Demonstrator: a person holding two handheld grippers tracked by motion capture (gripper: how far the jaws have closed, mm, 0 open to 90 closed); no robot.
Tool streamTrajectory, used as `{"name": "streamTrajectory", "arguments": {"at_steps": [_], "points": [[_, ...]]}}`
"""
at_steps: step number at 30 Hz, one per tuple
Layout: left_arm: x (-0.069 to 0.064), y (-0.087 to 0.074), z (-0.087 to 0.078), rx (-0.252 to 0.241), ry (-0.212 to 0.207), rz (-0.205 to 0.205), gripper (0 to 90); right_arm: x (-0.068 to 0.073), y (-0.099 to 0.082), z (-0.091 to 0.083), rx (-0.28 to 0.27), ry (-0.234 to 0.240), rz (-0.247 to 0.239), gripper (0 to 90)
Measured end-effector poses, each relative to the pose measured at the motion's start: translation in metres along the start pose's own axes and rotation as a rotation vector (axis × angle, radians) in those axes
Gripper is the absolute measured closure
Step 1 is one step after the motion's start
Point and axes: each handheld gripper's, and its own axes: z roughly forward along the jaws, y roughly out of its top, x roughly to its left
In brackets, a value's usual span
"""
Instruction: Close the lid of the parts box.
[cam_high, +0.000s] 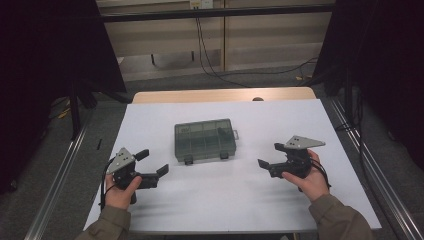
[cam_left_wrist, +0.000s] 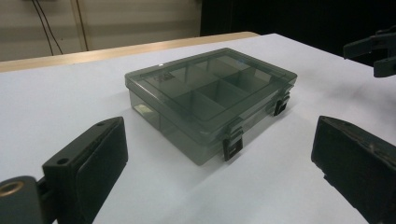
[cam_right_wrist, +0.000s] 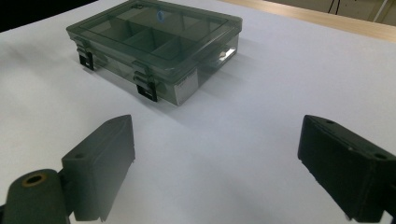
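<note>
A smoky translucent compartment box (cam_high: 205, 140) lies shut in the middle of the white table, with two black latches on its near side. In the left gripper view the box (cam_left_wrist: 210, 100) sits ahead between wide-apart jaws; its lid shows several dividers beneath. My left gripper (cam_high: 153, 162) rests open at the box's lower left, held by a hand. My right gripper (cam_high: 270, 155) is open at the box's right, also hand-held and pointing toward it. The right gripper view shows the box (cam_right_wrist: 156, 44) farther off, up and left. Nothing is between either pair of jaws.
The white table top (cam_high: 225, 200) ends in a wooden strip (cam_high: 220, 95) at the far edge. Metal rails (cam_high: 370, 170) run along both sides on the floor. Cables (cam_high: 210, 60) trail across the floor behind. The right gripper's tips (cam_left_wrist: 373, 51) appear at the left gripper view's right edge.
</note>
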Motion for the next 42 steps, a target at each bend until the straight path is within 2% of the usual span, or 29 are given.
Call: {"name": "streamTrajectory", "arguments": {"at_steps": [14,24,42], "points": [[-0.001,-0.001,-0.001,0.001,-0.001,-0.004,4.0,-0.007,-0.009,-0.020,-0.032,-0.024,0.022,10.5],[-0.001,-0.005,-0.004,-0.010,-0.003,-0.018,4.0,-0.009,-0.015,-0.027,-0.031,-0.029,0.026,10.5],[-0.001,-0.008,-0.012,-0.021,-0.007,-0.009,3.9,-0.012,-0.024,-0.040,-0.048,-0.053,0.039,10.5]]}}
